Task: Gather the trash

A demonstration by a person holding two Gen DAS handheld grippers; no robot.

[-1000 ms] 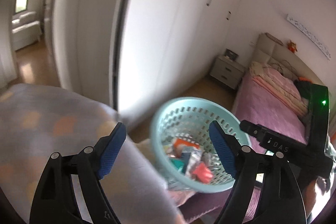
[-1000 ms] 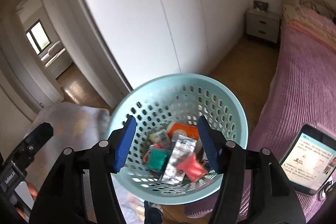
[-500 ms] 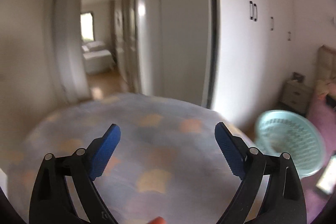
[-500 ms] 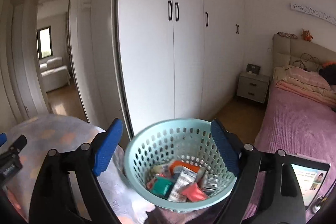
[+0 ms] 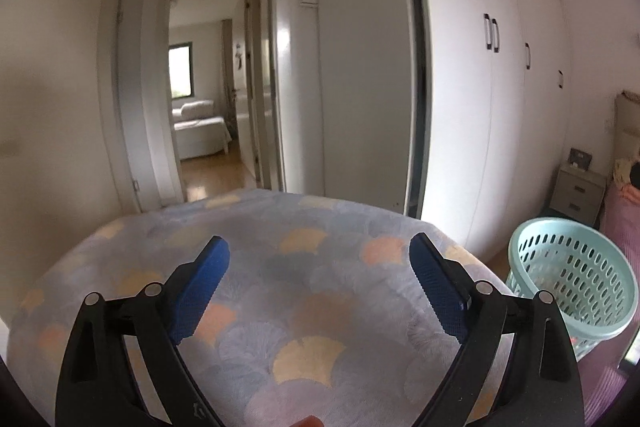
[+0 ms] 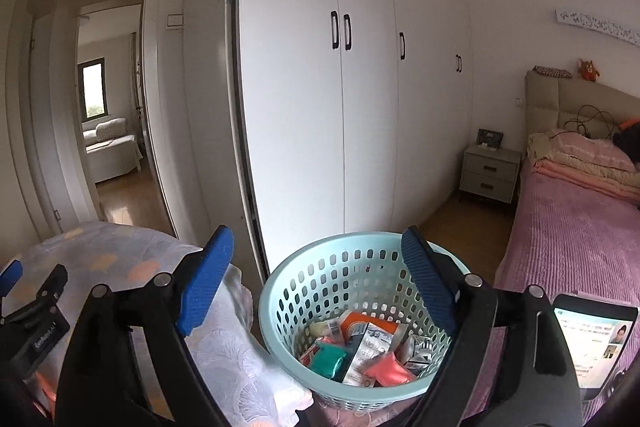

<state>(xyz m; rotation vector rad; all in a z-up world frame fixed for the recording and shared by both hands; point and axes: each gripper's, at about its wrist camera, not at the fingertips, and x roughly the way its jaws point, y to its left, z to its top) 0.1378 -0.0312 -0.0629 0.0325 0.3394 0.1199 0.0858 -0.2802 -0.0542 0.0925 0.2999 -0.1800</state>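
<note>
A light blue perforated basket [image 6: 352, 279] holds several pieces of trash [image 6: 360, 347]: wrappers, a green packet, an orange box. It stands just ahead of my right gripper [image 6: 316, 259], which is open and empty. In the left wrist view the basket [image 5: 576, 279] sits at the far right. My left gripper [image 5: 320, 267] is open and empty above a patterned blanket [image 5: 304, 307]. The left gripper's body also shows at the left edge of the right wrist view [image 6: 36, 311].
White wardrobe doors [image 6: 340, 107] fill the wall ahead. An open doorway [image 5: 204, 107] leads to another room. A pink bed [image 6: 568, 227] and a nightstand [image 6: 490, 173] are on the right. A lit phone [image 6: 588, 343] lies by the basket.
My left gripper swung left, away from the basket, and now faces the blanket and doorway. My right gripper pulled back and levelled out, with the basket lower in its view.
</note>
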